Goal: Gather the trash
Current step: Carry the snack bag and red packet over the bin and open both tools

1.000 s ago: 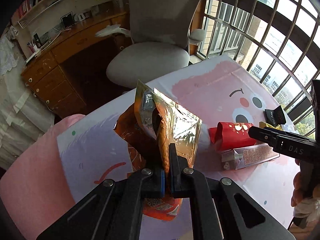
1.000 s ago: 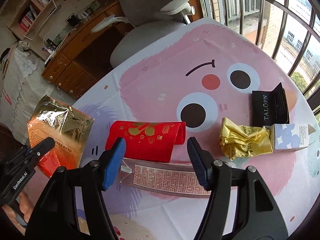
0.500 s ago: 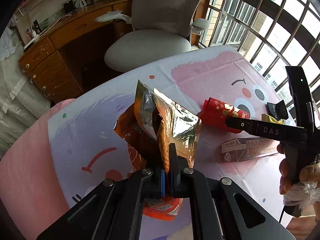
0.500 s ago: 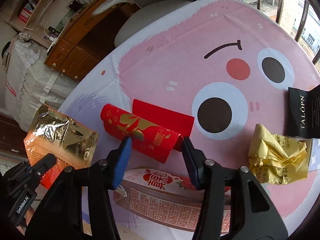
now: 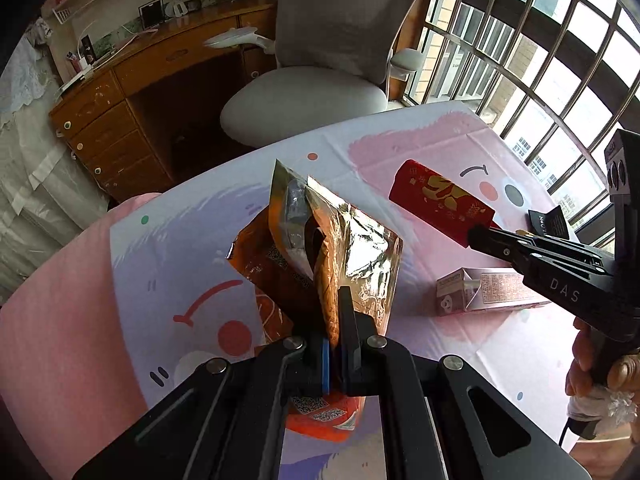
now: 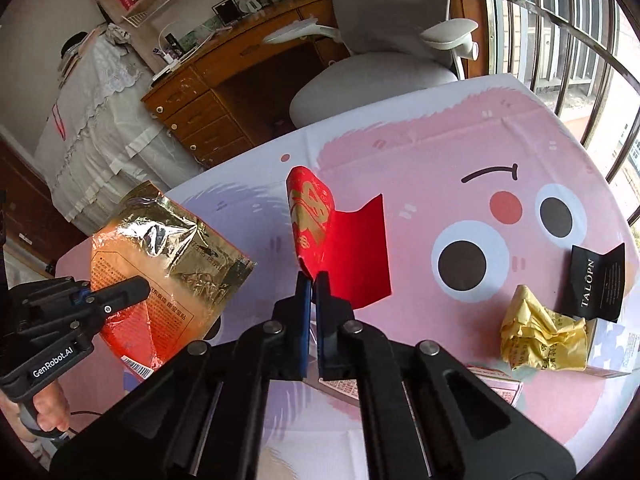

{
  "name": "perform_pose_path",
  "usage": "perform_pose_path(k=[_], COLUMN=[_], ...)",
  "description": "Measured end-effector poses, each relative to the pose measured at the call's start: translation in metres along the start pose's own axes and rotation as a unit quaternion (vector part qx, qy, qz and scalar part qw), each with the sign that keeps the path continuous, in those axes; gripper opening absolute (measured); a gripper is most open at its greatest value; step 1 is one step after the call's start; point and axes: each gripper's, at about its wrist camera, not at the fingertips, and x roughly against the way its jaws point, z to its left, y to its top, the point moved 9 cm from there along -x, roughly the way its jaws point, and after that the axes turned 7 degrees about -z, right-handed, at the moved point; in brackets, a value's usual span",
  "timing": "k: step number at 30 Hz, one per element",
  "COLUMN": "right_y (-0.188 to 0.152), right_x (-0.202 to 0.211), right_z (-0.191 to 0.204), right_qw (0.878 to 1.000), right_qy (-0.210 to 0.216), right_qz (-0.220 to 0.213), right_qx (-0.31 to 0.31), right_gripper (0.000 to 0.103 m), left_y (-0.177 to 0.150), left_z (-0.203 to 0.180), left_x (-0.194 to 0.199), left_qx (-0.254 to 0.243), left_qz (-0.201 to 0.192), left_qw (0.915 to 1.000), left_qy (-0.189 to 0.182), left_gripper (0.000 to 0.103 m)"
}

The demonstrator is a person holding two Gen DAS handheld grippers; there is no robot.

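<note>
Two grippers each held one piece of trash above the table (image 6: 440, 152). The left gripper (image 5: 335, 322) was pinched tight on the foil bag (image 5: 340, 240), its mouth pointing up. The right gripper (image 6: 313, 280) was clamped on the red packet (image 6: 340, 256), which stuck out long toward the bag on its left. Farther off lay the yellow paper (image 6: 540, 336) and black card (image 6: 596, 280), plain only in the right view. The left view showed the bag's open mouth.

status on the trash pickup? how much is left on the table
Partway. In hand: left gripper is shut on the foil snack bag, right gripper is shut on the red envelope, lifted off the tablecloth. Left on the table: yellow crumpled wrapper, black TALOPN card, pink carton, small white box. No bin in view.
</note>
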Motion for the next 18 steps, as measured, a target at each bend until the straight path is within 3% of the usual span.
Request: perform_pose_path(k=[10,18], right_y=[-0.009,-0.086], right_x=[0.116,0.237], right_z=[0.030,0.025], right_qw=[0.998,0.995], right_qy=[0.042,0.084], right_qz=[-0.054,-0.034], right_qx=[0.001,0.027], right_gripper=[0.000,0.000], left_y=[-0.012,-0.080], left_z=[-0.020,-0.081], left_x=[0.086,0.178], left_qx=[0.028,0.053], left_qz=[-0.042,-0.066], left_qw=[0.9987,0.9963], left_qy=[0.000,0.012], left_gripper=[0.003,0.003])
